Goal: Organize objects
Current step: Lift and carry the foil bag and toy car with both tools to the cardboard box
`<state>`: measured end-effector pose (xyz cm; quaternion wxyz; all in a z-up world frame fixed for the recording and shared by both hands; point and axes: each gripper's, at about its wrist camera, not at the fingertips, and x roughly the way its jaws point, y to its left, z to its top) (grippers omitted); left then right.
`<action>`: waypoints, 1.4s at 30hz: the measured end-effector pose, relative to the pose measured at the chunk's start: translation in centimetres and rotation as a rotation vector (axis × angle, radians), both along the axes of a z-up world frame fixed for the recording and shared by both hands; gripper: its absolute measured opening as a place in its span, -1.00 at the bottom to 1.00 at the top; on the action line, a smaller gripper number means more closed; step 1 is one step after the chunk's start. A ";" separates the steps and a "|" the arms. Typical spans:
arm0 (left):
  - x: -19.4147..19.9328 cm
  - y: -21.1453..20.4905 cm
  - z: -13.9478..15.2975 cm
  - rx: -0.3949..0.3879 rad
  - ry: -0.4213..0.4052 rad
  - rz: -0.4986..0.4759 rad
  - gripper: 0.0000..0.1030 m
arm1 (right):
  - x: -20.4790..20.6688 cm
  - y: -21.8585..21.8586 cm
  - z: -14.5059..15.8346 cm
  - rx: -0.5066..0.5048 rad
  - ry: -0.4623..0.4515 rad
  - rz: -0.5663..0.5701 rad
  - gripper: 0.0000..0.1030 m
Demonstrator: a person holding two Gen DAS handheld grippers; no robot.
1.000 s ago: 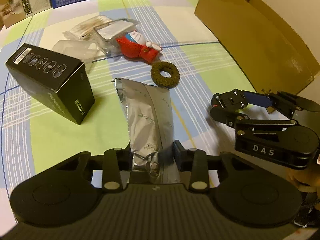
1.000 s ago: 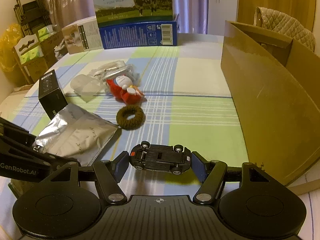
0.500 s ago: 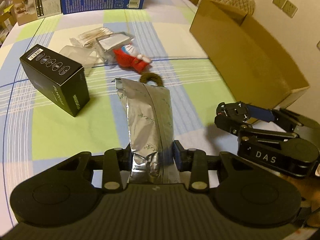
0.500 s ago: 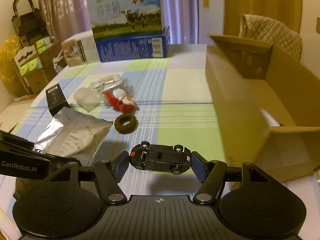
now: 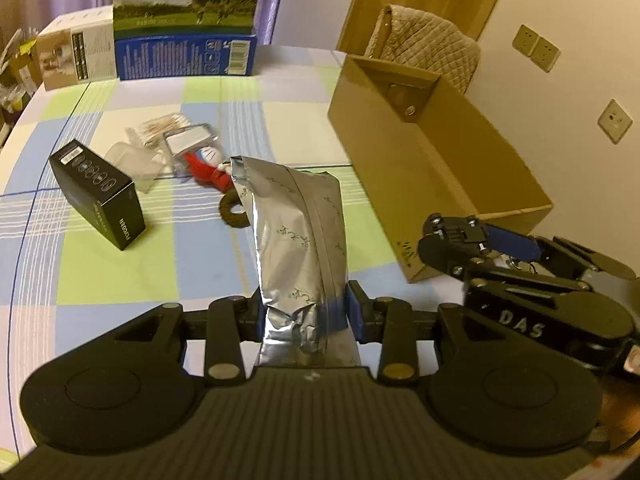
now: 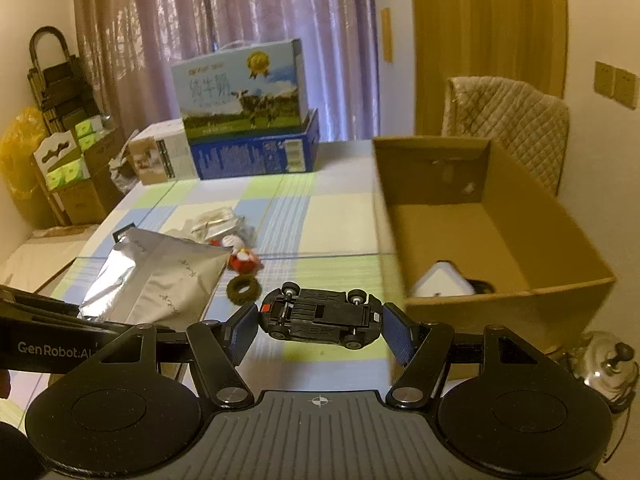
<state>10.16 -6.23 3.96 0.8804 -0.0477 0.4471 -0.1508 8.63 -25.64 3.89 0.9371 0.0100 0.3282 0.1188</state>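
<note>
My left gripper (image 5: pixel 306 312) is shut on a silver foil pouch (image 5: pixel 296 236), held up above the checked tablecloth. The pouch (image 6: pixel 156 276) also shows at the left of the right wrist view. My right gripper (image 6: pixel 320 328) is shut on a black toy car (image 6: pixel 320 314), held underside up, just left of the open cardboard box (image 6: pixel 504 216). The right gripper (image 5: pixel 456 236) with the car sits near the box's near corner (image 5: pixel 424 168) in the left wrist view. Inside the box lies a white object (image 6: pixel 440 284).
On the cloth lie a black carton (image 5: pixel 100 196), a red and white doll (image 5: pixel 204 164), a brown hair tie (image 6: pixel 243 288) and clear plastic packets (image 5: pixel 168 140). Milk cartons (image 6: pixel 244 120) stand at the far edge. A padded chair (image 6: pixel 508 120) is behind the box.
Both grippers have risen and tilted up with their loads. The right gripper now looks into the open box, and the pouch stands higher off the cloth.
</note>
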 end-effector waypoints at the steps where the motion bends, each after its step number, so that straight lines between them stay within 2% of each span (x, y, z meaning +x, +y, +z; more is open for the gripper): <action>1: -0.2 -0.2 0.1 -0.002 -0.002 0.001 -0.38 | -0.2 -0.4 0.2 -0.001 -0.002 -0.007 0.24; 11: -1.2 -3.4 1.7 -0.012 -0.028 -0.038 -0.38 | -1.7 -4.1 2.0 -0.007 -0.023 -0.062 0.24; 22: -0.4 -6.5 2.8 -0.026 -0.039 -0.085 -0.38 | -1.9 -7.5 2.8 -0.011 -0.043 -0.116 0.24; 31: 2.8 -11.0 4.3 -0.045 -0.063 -0.123 -0.38 | 1.2 -12.4 4.7 -0.021 -0.079 -0.169 0.24; 42: 8.8 -16.6 5.2 -0.046 -0.075 -0.127 -0.38 | 5.8 -16.5 5.0 -0.021 -0.070 -0.200 0.24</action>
